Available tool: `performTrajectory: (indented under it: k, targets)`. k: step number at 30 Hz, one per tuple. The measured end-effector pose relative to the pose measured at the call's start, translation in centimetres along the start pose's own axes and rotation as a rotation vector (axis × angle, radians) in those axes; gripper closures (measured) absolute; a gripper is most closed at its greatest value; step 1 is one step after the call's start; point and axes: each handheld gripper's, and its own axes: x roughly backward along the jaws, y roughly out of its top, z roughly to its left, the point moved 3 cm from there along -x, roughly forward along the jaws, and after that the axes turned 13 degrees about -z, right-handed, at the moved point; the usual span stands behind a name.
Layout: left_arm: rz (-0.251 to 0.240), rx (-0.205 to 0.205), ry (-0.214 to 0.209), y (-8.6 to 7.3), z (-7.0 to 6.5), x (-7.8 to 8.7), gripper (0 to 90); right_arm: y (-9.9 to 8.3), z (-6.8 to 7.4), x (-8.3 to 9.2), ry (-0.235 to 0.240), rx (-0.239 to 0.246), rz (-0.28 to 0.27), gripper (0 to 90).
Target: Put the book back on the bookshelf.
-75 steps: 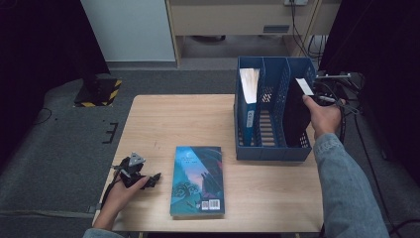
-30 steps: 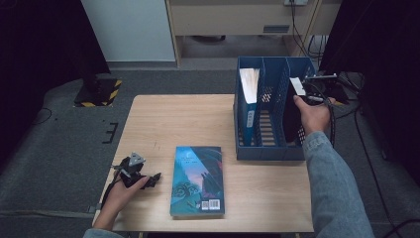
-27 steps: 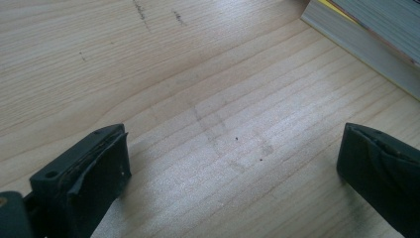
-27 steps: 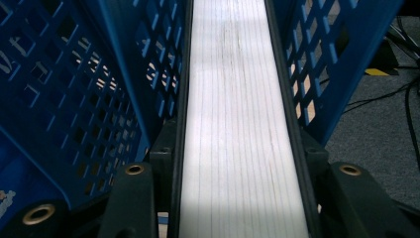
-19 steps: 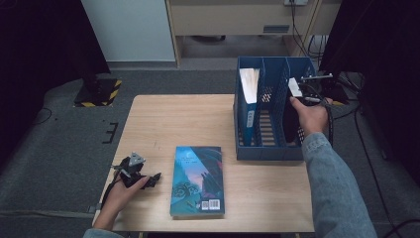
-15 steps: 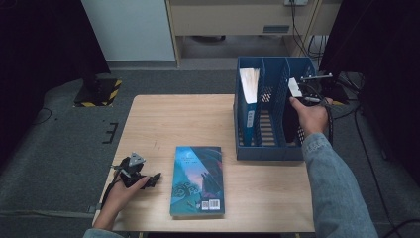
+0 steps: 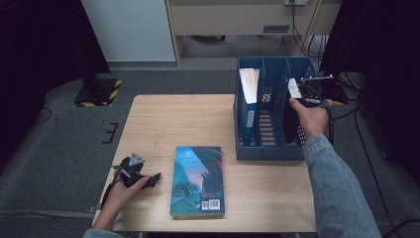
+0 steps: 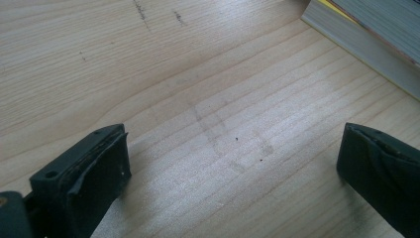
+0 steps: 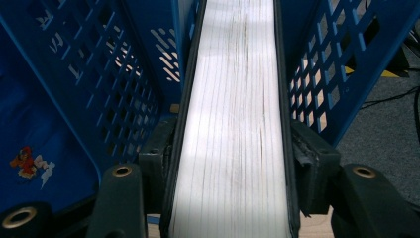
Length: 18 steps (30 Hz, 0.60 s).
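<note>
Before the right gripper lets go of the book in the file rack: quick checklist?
1. Black book inside rack right compartment: ok.
2. Right gripper jaws have just been opening, book between them; pads clear of covers: cannot tell.
3. Book bottom seated on rack floor: cannot tell.
4. Blue book upright in left compartment: ok.
5. Left gripper open, on table: ok.
6. Next book flat, unobstructed: ok.

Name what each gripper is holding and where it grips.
The right gripper, jaws just easing open, has a black-covered book between them by its two covers, page edge up, in the blue file rack. The left gripper is open over bare table.
</note>
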Motion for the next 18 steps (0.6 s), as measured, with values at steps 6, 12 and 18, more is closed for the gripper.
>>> performTrajectory:
  k: [6, 12, 18]
  targets:
    - [0.0, 0.0, 0.0, 0.0, 0.0, 0.0, 0.0, 0.1, 0.0, 0.3, 0.01, -0.003, 0.004, 43.7]
    - [-0.001, 0.0, -0.001, 0.0, 0.0, 0.0, 0.0, 0.2, -0.2, 0.7, 0.045, -0.03, 0.007, 38.5]
    - [-0.002, 0.0, -0.001, 0.0, 0.0, -0.1, 0.0, 0.1, -0.2, 1.1, 0.084, -0.013, 0.015, 25.5]
